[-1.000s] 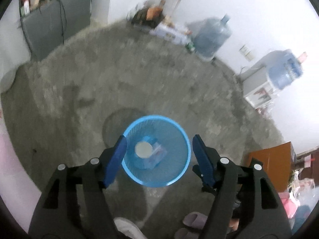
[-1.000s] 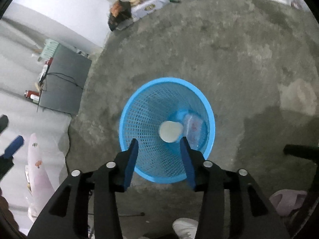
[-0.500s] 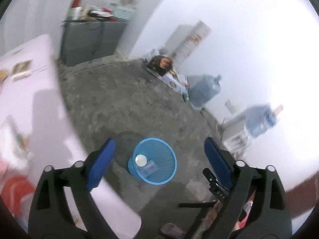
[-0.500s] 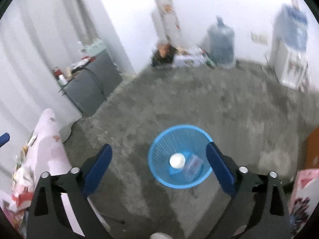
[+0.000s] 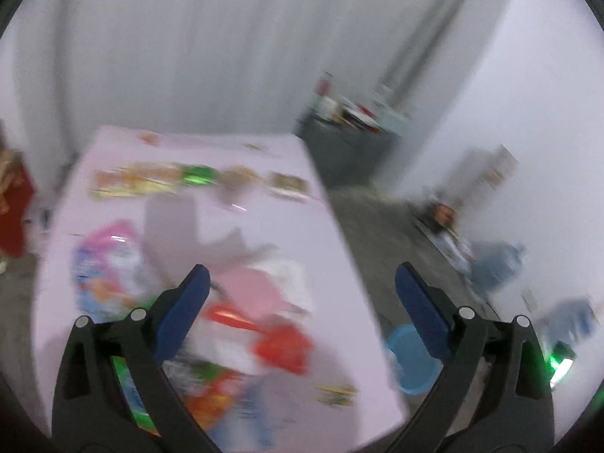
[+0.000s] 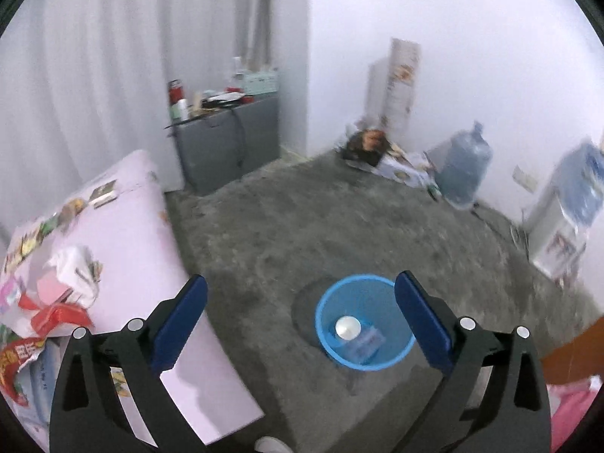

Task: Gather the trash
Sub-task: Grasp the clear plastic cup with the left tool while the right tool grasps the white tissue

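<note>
A blue mesh basket [image 6: 364, 322] stands on the grey floor with a white cup [image 6: 348, 327] and a clear wrapper [image 6: 368, 341] inside; its rim also shows in the left wrist view [image 5: 409, 355]. A pink-covered table [image 5: 264, 226] carries a blurred heap of wrappers: a red one [image 5: 283, 347], a pink piece [image 5: 253, 290], a colourful bag [image 5: 109, 264]. My left gripper [image 5: 300, 298] is open and empty above the heap. My right gripper [image 6: 300, 302] is open and empty above the floor, basket between its fingers; the table [image 6: 128, 226] lies to its left.
A grey cabinet [image 6: 226, 139] with bottles stands by the curtain. Two water jugs [image 6: 464, 166] and a white dispenser [image 6: 558, 234] line the far wall, with boxes [image 6: 381, 151] in the corner. A brown cabinet [image 6: 573, 351] is at the right.
Both grippers have risen away from the basket and opened wide. The left one has swung left over the pink table and its wrappers; its view is blurred from motion.
</note>
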`<state>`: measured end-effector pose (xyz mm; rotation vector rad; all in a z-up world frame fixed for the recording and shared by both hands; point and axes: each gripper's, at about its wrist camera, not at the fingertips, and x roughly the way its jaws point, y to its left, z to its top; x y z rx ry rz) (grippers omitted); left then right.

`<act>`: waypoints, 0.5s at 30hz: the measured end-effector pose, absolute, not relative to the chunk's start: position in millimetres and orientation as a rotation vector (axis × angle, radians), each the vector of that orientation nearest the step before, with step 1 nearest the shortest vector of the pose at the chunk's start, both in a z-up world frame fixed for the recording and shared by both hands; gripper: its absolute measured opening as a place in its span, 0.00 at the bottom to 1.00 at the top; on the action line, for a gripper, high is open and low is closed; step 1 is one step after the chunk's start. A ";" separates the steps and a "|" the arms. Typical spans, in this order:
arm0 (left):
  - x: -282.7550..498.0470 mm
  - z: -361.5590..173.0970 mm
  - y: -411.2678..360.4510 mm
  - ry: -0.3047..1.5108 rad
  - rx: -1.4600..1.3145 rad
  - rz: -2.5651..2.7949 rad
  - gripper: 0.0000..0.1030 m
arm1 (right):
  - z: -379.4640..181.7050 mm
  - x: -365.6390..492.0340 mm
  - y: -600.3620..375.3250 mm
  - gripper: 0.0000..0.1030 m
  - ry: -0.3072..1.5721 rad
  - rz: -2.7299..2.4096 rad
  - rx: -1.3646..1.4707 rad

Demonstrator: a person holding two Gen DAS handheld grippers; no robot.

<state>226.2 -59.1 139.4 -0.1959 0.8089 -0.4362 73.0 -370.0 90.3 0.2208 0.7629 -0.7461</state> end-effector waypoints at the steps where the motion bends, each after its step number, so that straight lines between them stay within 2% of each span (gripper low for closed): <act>1: 227.8 140.0 -46.4 0.799 -0.193 -0.398 0.91 | 91.8 79.8 -361.8 0.94 0.756 -0.713 0.217; 9: 249.3 144.0 37.9 0.753 -0.194 -0.287 0.91 | 97.8 124.8 -315.8 0.94 0.695 -0.353 0.293; 15: 281.2 140.7 23.4 0.767 -0.169 -0.411 0.91 | 101.2 156.5 -297.3 0.94 0.736 -0.232 0.293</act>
